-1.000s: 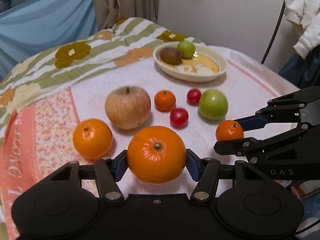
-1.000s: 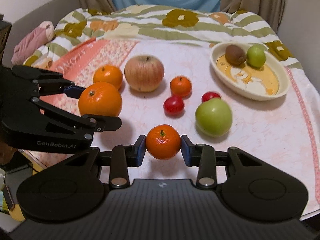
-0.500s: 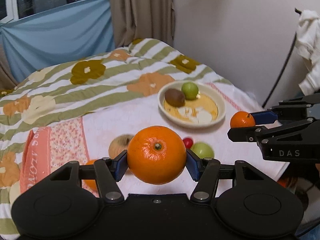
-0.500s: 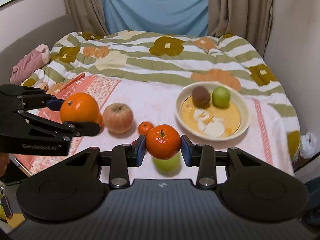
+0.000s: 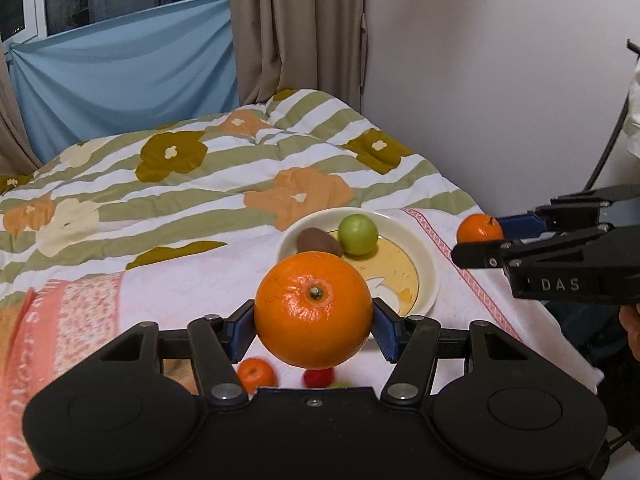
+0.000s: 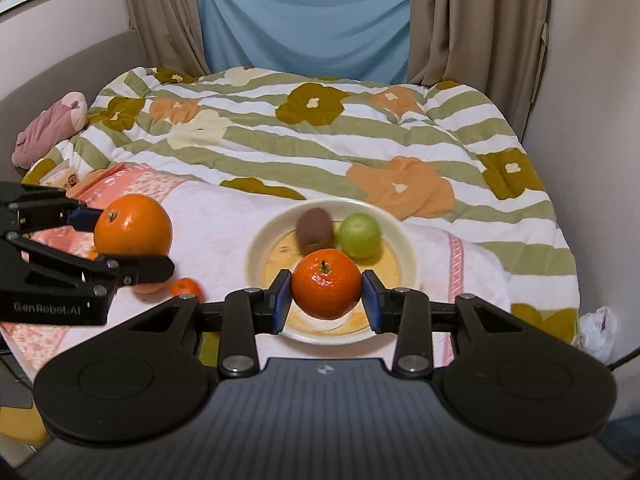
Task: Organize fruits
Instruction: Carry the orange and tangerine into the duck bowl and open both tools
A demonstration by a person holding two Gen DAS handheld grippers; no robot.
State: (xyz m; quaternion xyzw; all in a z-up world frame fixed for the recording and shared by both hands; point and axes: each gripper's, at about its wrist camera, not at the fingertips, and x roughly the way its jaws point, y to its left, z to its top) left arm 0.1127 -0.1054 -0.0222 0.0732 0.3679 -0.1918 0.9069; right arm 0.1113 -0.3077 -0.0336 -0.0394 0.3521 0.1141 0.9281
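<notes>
My left gripper (image 5: 314,324) is shut on a large orange (image 5: 314,308) and holds it in the air, short of the cream plate (image 5: 428,276). The large orange also shows in the right wrist view (image 6: 134,226). My right gripper (image 6: 326,296) is shut on a small mandarin (image 6: 326,283) above the near part of the plate (image 6: 260,248). The mandarin also shows in the left wrist view (image 5: 479,229). A kiwi (image 6: 315,229) and a small green fruit (image 6: 359,235) lie in the plate.
Below the left gripper, a small mandarin (image 5: 256,374) and a red fruit (image 5: 318,376) lie on the white cloth (image 5: 192,280). A flowered striped quilt (image 6: 320,136) covers the bed behind. A wall (image 5: 500,80) stands at the right.
Both grippers have risen and moved forward with their fruit. The right gripper now hangs over the plate. The loose fruits have dropped low in view.
</notes>
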